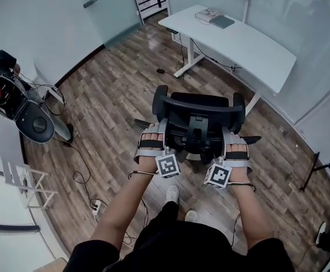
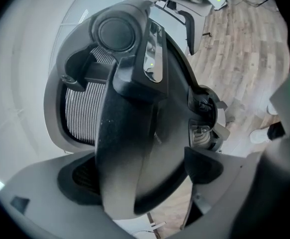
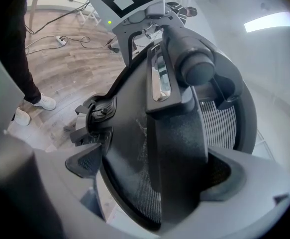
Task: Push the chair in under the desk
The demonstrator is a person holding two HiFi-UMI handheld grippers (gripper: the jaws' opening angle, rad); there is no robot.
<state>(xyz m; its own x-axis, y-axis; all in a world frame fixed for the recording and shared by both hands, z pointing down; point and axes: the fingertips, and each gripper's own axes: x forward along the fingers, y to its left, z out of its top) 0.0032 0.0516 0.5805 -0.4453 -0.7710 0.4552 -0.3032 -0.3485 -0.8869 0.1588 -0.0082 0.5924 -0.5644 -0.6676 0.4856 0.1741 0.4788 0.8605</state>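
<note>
Risk, swivel: the chair (image 1: 198,123) turns on its base, so an uneven push from the two sides would likely spin it instead of rolling it straight.
Risk, line: the chair faces the near right end of the white tabletop (image 1: 238,38), not its middle; pushed straight on, an armrest could strike the edge or the leg there.
Risk, floor: a loose cable (image 1: 160,71) lies on the wooden floor (image 1: 114,89) near the left side of the tabletop's frame; a wheel steered that way could snag on it.
Risk, grip: both holds are on the thin top rim of the backrest (image 1: 201,100), so a hard shove could slide the jaws off.
Left gripper (image 1: 152,130): jaws closed on the left upper edge of the backrest, rim squeezed between them.
Right gripper (image 1: 235,140): jaws closed on the right upper edge of the backrest, mesh and rim filling the gap.
Chair position: directly in front of the person, backrest nearest, seat pointing far right.
Chair to tabletop: well apart, bare floor between, nothing under the tabletop yet.
Task stage, judged: gripped and ready; the push is not yet done.
</note>
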